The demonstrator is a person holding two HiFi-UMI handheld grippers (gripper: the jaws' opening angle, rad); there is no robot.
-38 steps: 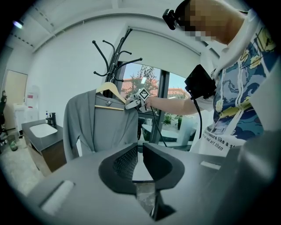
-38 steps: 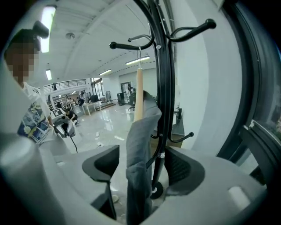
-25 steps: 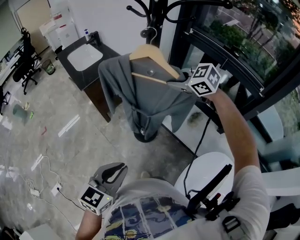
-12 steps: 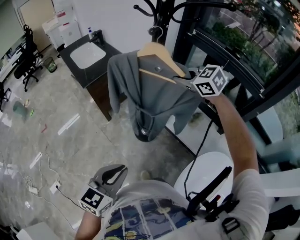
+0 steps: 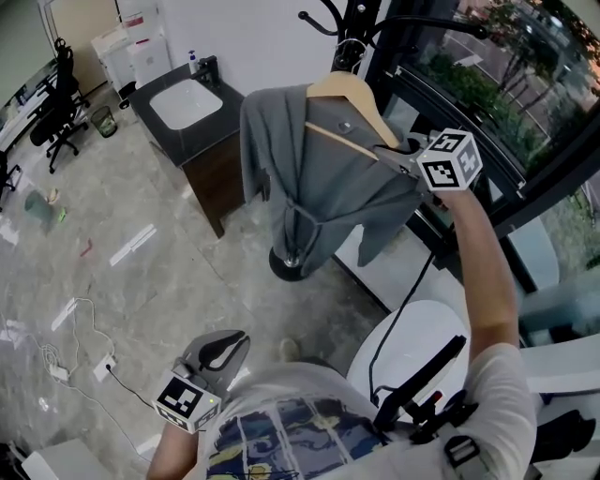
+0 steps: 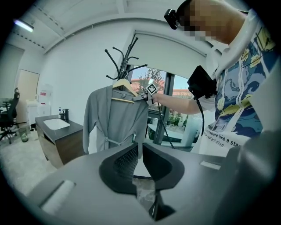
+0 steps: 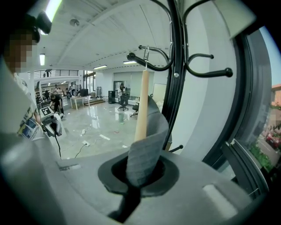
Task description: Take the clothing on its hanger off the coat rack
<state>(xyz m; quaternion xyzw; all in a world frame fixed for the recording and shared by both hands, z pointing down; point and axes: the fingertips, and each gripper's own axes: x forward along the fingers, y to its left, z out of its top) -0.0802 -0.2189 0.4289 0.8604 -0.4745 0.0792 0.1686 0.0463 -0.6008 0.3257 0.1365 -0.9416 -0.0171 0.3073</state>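
While the wooden hanger hangs by its hook from an arm of the black coat rack, the right gripper is clamped on its end at about 1 o'clock in the head view. In the right gripper view the jaws are pressed together on the grey garment where it wraps the tip of the hanger, with the wire hook over a curved rack arm at 12 o'clock. The garment (a grey robe-like piece with a tie at the waist) drapes from the hanger in front of the rack's pole. One sleeve falls toward 11 o'clock, and its hem hangs above the rack's round base.

The left gripper sits low at 7 o'clock, close to the person's printed shirt and well apart from the rack. Its own view shows the jaws drawn together to a thin slit with nothing held between them. The garment is far off at 12 o'clock beyond them.

A dark cabinet with a white sink stands at 11 o'clock beside the rack. A cable lies on the glossy floor at 8 o'clock, and a large window fills 2 o'clock.
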